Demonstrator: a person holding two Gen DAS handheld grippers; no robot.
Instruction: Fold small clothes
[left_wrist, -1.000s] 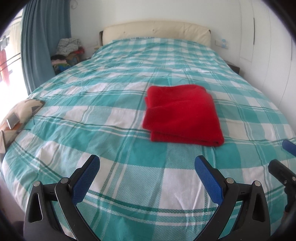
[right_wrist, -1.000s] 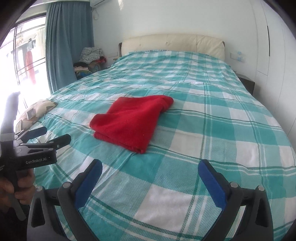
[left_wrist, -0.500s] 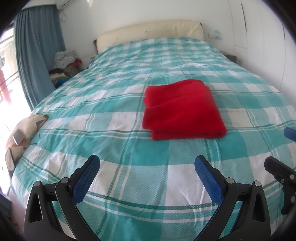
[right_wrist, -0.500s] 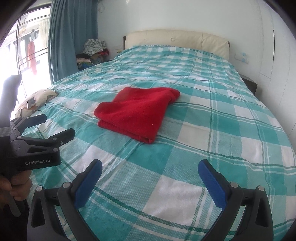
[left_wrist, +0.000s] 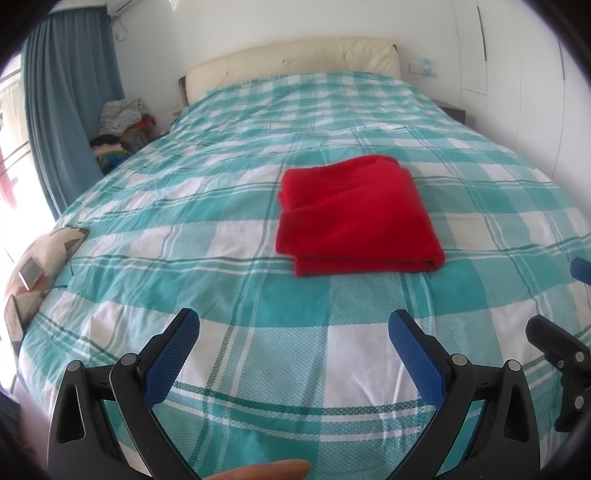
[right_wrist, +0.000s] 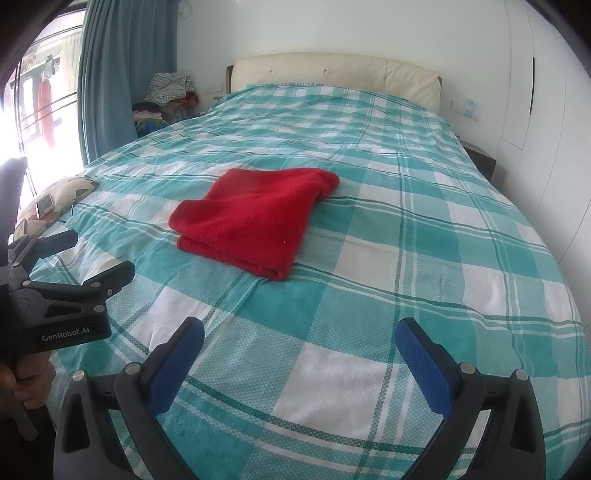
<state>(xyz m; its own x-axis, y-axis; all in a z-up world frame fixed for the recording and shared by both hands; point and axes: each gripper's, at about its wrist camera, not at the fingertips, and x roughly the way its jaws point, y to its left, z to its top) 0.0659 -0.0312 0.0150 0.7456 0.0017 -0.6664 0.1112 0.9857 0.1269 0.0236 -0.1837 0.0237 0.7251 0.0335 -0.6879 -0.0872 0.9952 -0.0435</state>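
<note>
A folded red garment (left_wrist: 354, 218) lies flat on a teal-and-white checked bedspread (left_wrist: 221, 229), well ahead of the left gripper (left_wrist: 293, 341), its blue-padded jaws spread wide and empty. At far right, apparently the right gripper (left_wrist: 561, 306) edges into frame.

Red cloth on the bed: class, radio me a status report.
Left gripper open, right gripper open, both empty. Red cloth folded flat on bedspread. Nothing between.

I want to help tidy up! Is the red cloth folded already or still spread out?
Folded. The red cloth lies on the checked bedspread as a neat rectangle, with stacked layers showing along its near edge. Neither gripper touches it.
</note>
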